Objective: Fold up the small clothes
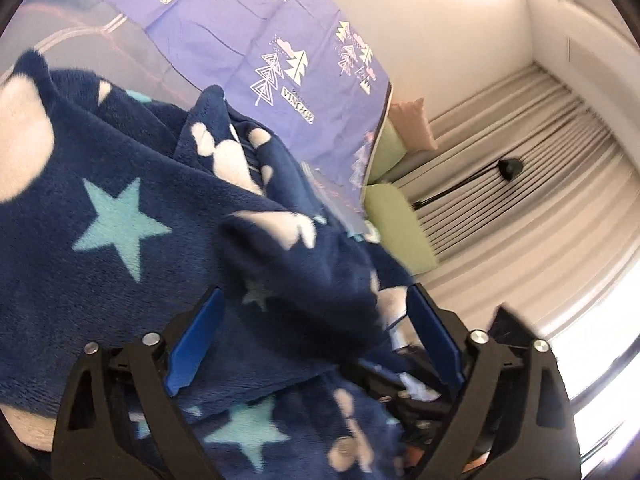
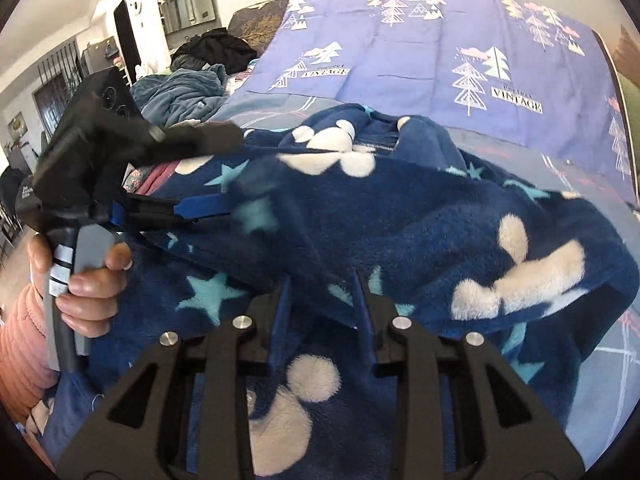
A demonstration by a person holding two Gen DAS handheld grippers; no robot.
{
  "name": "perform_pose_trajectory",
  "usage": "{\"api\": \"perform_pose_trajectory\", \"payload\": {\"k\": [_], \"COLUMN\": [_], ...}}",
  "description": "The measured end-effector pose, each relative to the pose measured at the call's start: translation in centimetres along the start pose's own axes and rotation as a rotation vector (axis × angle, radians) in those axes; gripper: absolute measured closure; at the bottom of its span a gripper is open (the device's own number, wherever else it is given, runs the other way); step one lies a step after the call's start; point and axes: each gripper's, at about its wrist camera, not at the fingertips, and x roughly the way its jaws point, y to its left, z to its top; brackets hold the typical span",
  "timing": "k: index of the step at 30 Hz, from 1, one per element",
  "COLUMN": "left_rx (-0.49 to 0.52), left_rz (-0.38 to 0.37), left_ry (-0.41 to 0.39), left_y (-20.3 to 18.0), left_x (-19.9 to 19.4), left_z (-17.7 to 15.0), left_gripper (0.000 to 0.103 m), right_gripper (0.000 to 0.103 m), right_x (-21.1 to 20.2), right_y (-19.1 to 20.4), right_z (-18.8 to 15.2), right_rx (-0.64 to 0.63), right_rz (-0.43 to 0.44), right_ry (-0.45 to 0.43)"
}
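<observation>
A navy fleece garment (image 1: 120, 184) with light-blue stars and white blobs lies rumpled on the bed; it also fills the right wrist view (image 2: 420, 216). My left gripper (image 1: 316, 300) is open, its blue fingers wide apart on either side of a raised fold of the fleece. From the right wrist view the left gripper (image 2: 224, 176) shows at the left, held in a hand, with cloth between its fingers. My right gripper (image 2: 322, 280) has its blue fingers narrowly apart with a fold edge of the fleece between them.
The bed has a purple cover (image 2: 420, 52) printed with white trees and "VINTAGE". A heap of blue and dark clothes (image 2: 188, 84) lies at the far left. Green cushions (image 1: 396, 224), a grey curtain and a black floor lamp (image 1: 508, 168) stand past the bed's edge.
</observation>
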Motion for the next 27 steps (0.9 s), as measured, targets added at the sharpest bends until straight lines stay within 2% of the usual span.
{"api": "perform_pose_trajectory", "payload": {"k": [2,4,5,6,7,8,9,11,13,15,18,21,23,27], "left_rx": [-0.018,-0.022,-0.016,-0.007,0.004,0.017,0.041,0.136,0.202,0.267,0.360,0.347,0.289,0.239], "left_rz": [-0.009,0.003,0.010,0.013,0.004,0.001,0.026,0.111,0.137,0.131,0.212,0.261,0.268,0.258], "left_ry": [0.010,0.021,0.023,0.029,0.045,0.072,0.080,0.036,-0.019,-0.121,-0.232,-0.252,-0.236,-0.205], "left_y": [0.1,0.0,-0.1,-0.3,-0.6,-0.9,-1.2,-2.7,-4.2,-6.2,-7.7,-6.7,-5.3,-4.2], "left_x": [0.5,1.4,1.6,2.0,2.5,3.2,3.6,3.1,1.5,-1.7,-5.7,-7.3,-7.2,-6.6], "left_z": [0.3,0.4,0.3,0.2,0.2,0.1,0.0,-0.4,-0.1,0.9,1.8,2.5,3.1,3.4], "left_gripper": [0.009,0.009,0.019,0.031,0.067,0.095,0.094,0.095,0.095,0.095,0.095,0.094,0.094,0.094], "right_gripper": [0.070,0.062,0.061,0.061,0.061,0.060,0.059,0.052,0.036,0.032,0.032,0.031,0.032,0.032], "right_x": [0.3,0.4,0.5,0.2,-0.1,-0.4,-0.8,-1.9,-3.4,-5.3,-6.7,-6.2,-4.9,-3.1], "right_y": [0.2,0.5,0.6,0.8,0.8,0.8,0.6,0.1,-1.0,-3.0,-6.8,-10.1,-11.1,-11.1], "right_z": [-0.1,0.0,0.1,-0.1,-0.1,-0.2,-0.3,-0.5,-0.7,-0.9,-1.5,-2.4,-2.9,-3.2], "right_rx": [-0.003,-0.013,-0.018,-0.021,-0.021,-0.017,-0.012,0.000,0.023,0.083,0.204,0.294,0.314,0.307], "right_rz": [0.004,0.005,0.003,0.003,0.004,0.006,0.003,-0.015,-0.053,-0.128,-0.242,-0.414,-0.443,-0.465], "right_ry": [0.000,-0.004,-0.008,-0.015,-0.021,-0.028,-0.032,-0.046,-0.079,-0.126,-0.122,-0.056,0.002,0.050]}}
